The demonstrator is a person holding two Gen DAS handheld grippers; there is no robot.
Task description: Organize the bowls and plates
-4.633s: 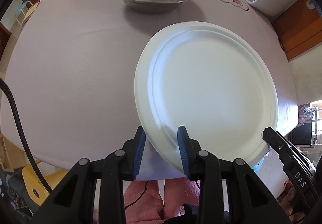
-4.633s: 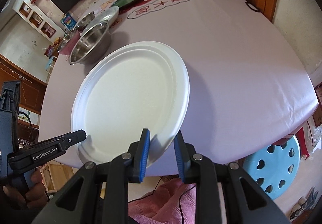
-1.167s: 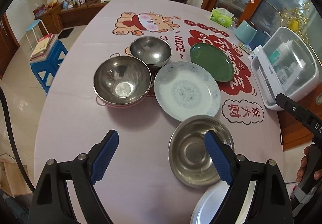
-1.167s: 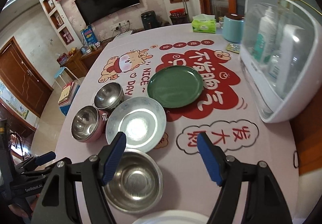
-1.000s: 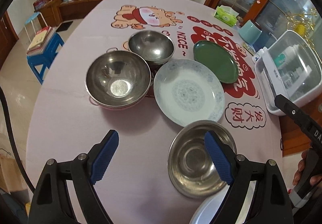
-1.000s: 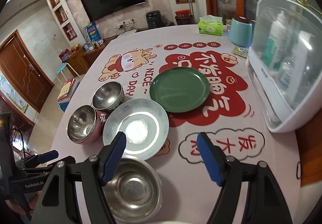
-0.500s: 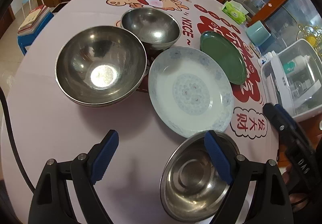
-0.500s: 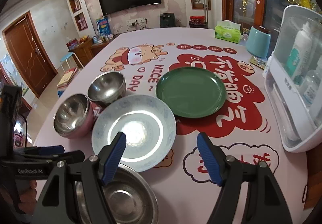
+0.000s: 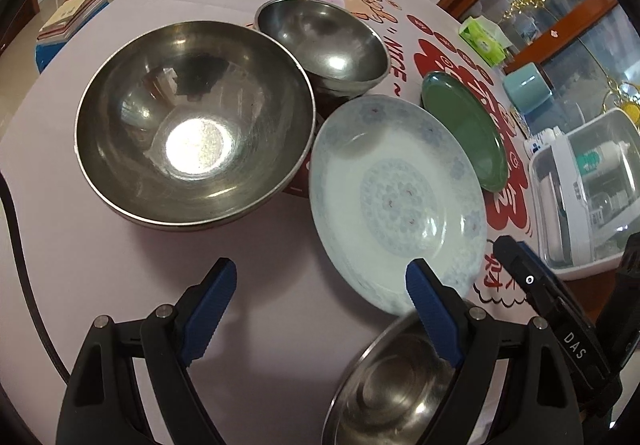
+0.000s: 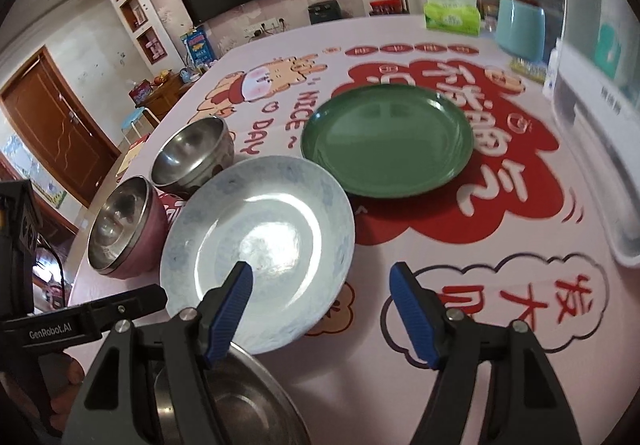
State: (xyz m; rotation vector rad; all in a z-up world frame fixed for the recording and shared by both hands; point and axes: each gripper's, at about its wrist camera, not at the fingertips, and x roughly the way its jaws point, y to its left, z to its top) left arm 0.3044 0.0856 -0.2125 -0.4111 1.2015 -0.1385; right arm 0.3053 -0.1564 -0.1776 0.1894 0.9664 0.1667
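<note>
Five pieces are lying unstacked on the worktop: a large steel bowl, a smaller steel bowl behind it, a patterned white plate, a green plate and a near steel bowl. The left gripper is hovering with jaws wide apart and empty. The right gripper, also empty, has just been narrowing its jaws near the white plate's rim. Judging by this spread, grouping plates with plates and bowls with bowls is mostly remaining.
</note>
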